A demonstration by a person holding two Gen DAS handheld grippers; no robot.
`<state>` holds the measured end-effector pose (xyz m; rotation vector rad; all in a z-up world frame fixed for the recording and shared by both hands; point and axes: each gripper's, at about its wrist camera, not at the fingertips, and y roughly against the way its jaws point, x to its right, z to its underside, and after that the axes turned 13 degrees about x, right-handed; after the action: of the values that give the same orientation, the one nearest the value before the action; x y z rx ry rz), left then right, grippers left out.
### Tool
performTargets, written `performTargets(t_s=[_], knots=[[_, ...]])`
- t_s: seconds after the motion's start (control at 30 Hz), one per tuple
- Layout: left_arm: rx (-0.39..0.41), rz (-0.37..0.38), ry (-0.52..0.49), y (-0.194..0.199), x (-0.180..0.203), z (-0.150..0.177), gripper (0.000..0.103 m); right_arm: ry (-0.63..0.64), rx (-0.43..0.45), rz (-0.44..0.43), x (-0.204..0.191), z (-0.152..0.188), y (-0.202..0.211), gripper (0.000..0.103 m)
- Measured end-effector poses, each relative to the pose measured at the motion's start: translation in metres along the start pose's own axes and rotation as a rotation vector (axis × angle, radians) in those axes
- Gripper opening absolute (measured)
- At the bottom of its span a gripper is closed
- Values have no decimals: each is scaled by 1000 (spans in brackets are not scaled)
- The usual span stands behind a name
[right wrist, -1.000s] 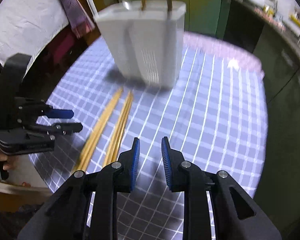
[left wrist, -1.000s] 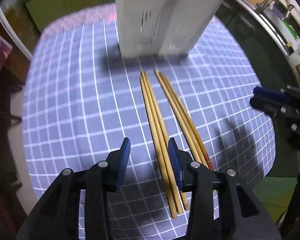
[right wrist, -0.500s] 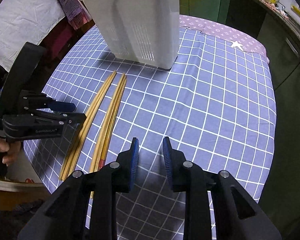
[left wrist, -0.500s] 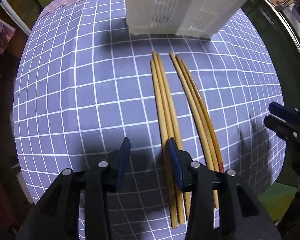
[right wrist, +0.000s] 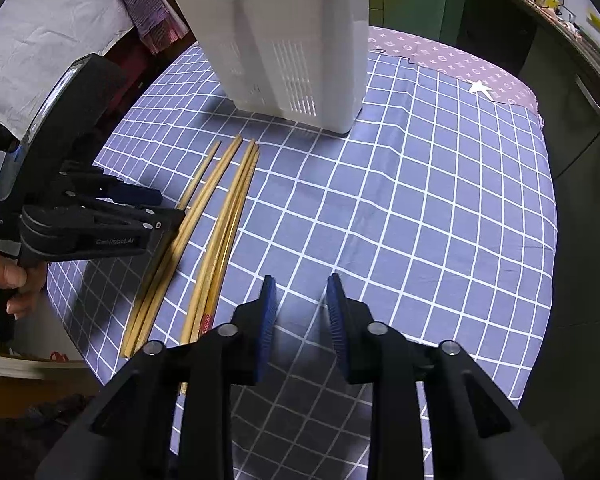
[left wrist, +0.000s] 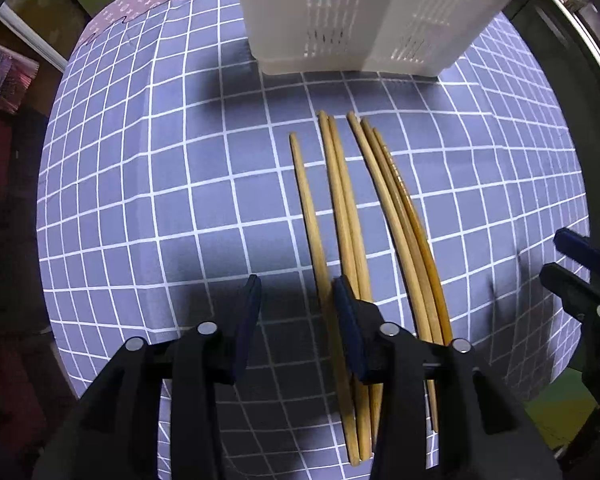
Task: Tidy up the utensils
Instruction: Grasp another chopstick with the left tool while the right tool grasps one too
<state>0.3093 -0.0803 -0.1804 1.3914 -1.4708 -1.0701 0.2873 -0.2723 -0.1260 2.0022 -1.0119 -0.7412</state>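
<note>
Several wooden chopsticks (left wrist: 344, 200) (right wrist: 220, 216) lie side by side on the purple checked tablecloth (left wrist: 160, 200), tips toward a white slotted utensil holder (left wrist: 360, 20) (right wrist: 292, 52). My left gripper (left wrist: 298, 296) (right wrist: 168, 206) points straight down over their near ends, its jaws closing. The leftmost chopstick (left wrist: 306, 208), lying apart from the rest, runs between them close to the right pad; the left pad is clear of it. My right gripper (right wrist: 301, 304) (left wrist: 572, 256) hovers to the right of the chopsticks, jaws opening, nothing between them.
A person's hand (right wrist: 8, 276) holds the left gripper's handle. The table edge (right wrist: 100, 372) drops off just behind the chopsticks' near ends. A pink patterned cloth (right wrist: 460, 64) covers the far end. Dark cabinets (right wrist: 572, 120) stand beyond the right side.
The left gripper has dropped lower over the chopsticks' near ends and narrowed. One chopstick has slid left, away from its neighbours. The right gripper's jaws have widened slightly.
</note>
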Motion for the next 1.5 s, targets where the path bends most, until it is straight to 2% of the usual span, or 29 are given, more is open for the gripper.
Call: performTargets(t_s=[0.03,0.17,0.27,0.5,0.73,0.83,0.93,1.1,1.2,1.5], knots=[[-2,2,-2,0,3,-1,27,-1,-1,0,1,0,0,31],[-17,20,19,-2,9,-9,22,0,-7,-4,1,3,-2,31],[-24,32,42,-4,8,-16,9,0,-12,-7,1,5,-2,31],[-19,63,59,-6,-11,-16,7,-6,-8,-1,4,4,1,31],[138,66,16,37,-21,-3,7,3,-34,-18,-15,-8,-11,31],[239,83,14,67,-29,1,7,0,-71,-43,-26,-16,-23,31],[333,89,5,96,-34,24,7,1,-103,-50,-35,-23,-37,23],[430,97,-3,122,-39,46,7,19,-157,-33,-49,-31,-60,16],[456,94,-14,125,-40,51,7,23,-177,-23,-55,-34,-69,16],[468,108,-29,130,-46,62,7,35,-200,31,-58,-34,-79,16]])
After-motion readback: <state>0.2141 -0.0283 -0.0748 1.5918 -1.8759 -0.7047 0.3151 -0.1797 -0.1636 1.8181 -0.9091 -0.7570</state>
